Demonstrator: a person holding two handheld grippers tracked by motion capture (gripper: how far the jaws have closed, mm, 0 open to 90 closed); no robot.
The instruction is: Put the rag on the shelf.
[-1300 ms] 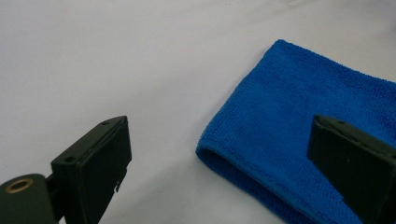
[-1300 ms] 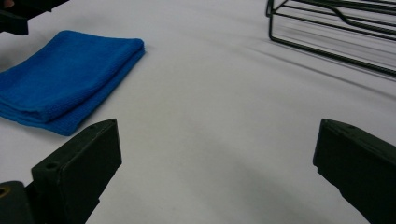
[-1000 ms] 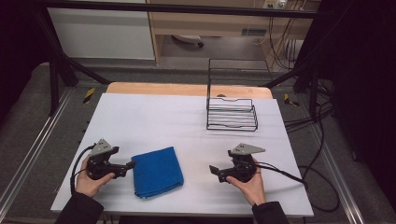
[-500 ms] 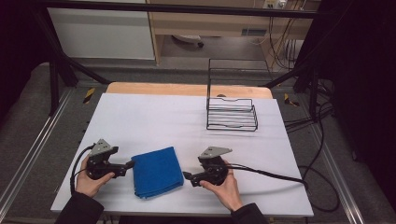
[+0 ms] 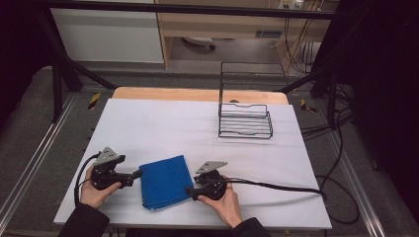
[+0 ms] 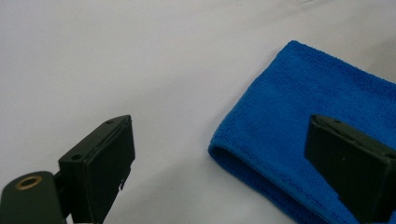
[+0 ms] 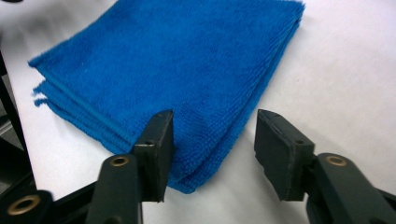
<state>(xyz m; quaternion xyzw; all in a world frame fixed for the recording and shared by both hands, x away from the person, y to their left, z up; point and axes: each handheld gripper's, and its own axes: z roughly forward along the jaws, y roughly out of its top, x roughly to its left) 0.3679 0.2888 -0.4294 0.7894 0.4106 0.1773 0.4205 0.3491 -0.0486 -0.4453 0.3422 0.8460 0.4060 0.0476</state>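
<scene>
A folded blue cloth [image 5: 165, 180] lies flat on the white table [image 5: 163, 123] near the front edge, between my two grippers. My left gripper [image 5: 137, 174] rests at the cloth's left edge, its jaws wide open [image 6: 219, 163] with the cloth's folded corner [image 6: 299, 116] between them, untouched. My right gripper [image 5: 189, 191] sits at the cloth's right front corner. Its jaws [image 7: 215, 149] have just been closing and stand half apart. The cloth's corner [image 7: 201, 140] lies between them, one jaw over the cloth and the other over bare table, with no pad pressing on it.
A black wire rack [image 5: 245, 118] stands at the back right of the table. The right gripper's black cable [image 5: 281, 186] trails across the table to the right. A wooden strip [image 5: 197, 95] runs along the far edge.
My right gripper has slid left across the table up to the cloth's right corner, and its jaws have narrowed. The left gripper and the cloth have stayed put.
</scene>
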